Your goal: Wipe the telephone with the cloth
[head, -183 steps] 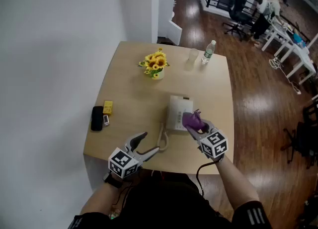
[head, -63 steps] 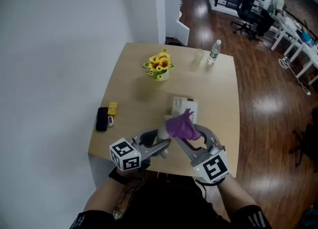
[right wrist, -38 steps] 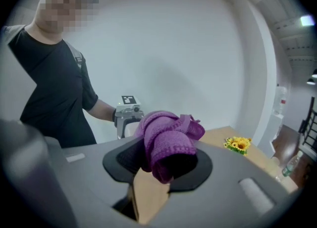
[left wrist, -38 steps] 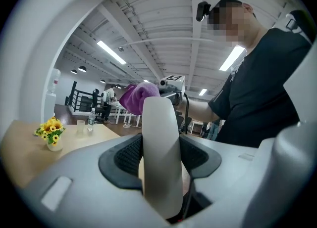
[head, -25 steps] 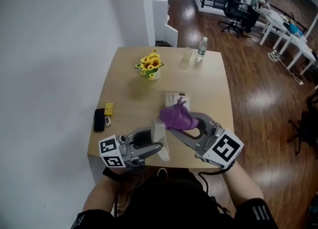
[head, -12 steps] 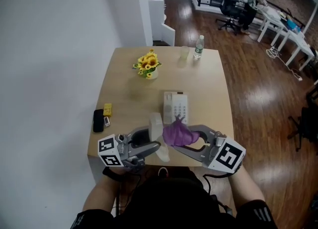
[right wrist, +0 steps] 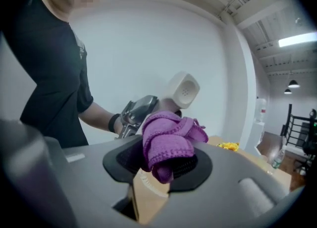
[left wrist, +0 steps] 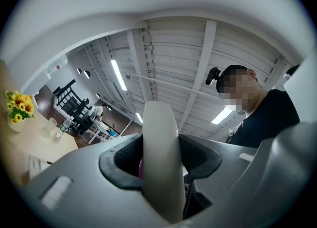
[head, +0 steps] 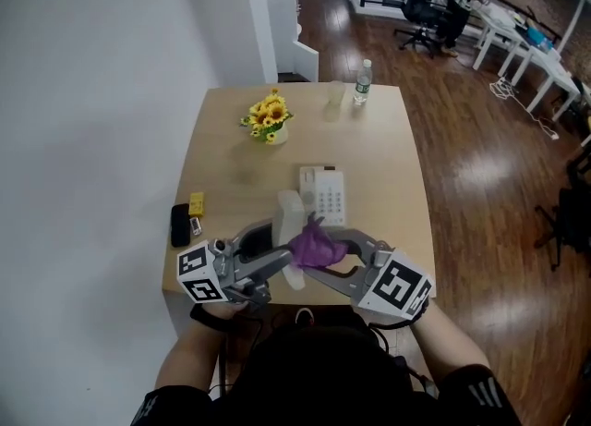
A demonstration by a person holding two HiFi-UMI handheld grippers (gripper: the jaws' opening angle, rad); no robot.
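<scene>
My left gripper [head: 273, 250] is shut on the cream telephone handset [head: 292, 215], lifted above the table near its front edge. In the left gripper view the handset [left wrist: 161, 162] stands upright between the jaws. My right gripper [head: 325, 256] is shut on the bunched purple cloth [head: 313, 245], and the cloth touches the handset's lower part. The right gripper view has the cloth [right wrist: 167, 143] in the jaws, with the handset's earpiece [right wrist: 182, 90] just behind it. The white telephone base [head: 322, 192] lies on the table beyond, its keypad showing.
A pot of yellow flowers [head: 265, 117] stands at the back left of the wooden table [head: 388, 175]. A glass [head: 333, 94] and a water bottle [head: 364, 81] are at the far edge. A black case [head: 180, 225] and small yellow thing [head: 197, 203] lie at the left.
The handset has been lifted off the base by my left gripper. Over the last second the cloth in my right gripper slid down and left along the handset.
</scene>
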